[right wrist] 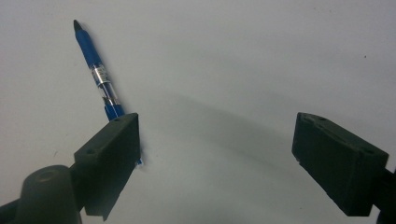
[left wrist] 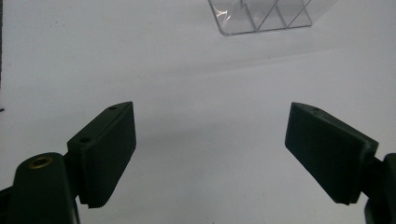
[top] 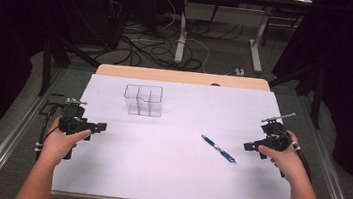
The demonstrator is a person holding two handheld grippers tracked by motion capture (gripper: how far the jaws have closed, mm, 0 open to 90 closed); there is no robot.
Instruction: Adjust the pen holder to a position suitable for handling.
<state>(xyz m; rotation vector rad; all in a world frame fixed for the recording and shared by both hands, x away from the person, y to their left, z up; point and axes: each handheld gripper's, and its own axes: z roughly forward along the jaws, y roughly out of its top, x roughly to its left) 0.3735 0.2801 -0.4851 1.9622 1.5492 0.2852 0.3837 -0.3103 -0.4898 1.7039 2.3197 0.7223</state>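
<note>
A blue pen (top: 218,149) lies flat on the white table sheet (top: 171,174), right of centre. A clear plastic organizer (top: 143,100) with several compartments stands upright toward the back, left of centre. My left gripper (top: 102,127) rests at the sheet's left edge, open, nothing between its jaws; in the left gripper view the clear organizer (left wrist: 261,16) stands far ahead. My right gripper (top: 248,147) hovers at the right side, open and pointing toward the pen. In the right gripper view the blue pen (right wrist: 95,70) lies ahead on the left, its near end hidden behind the left jaw.
The wooden table edge (top: 182,76) shows behind the sheet. Metal rails (top: 9,136) run along both sides. Cables and table legs (top: 182,34) lie on the floor beyond. Bare sheet spreads between the pen and the organizer.
</note>
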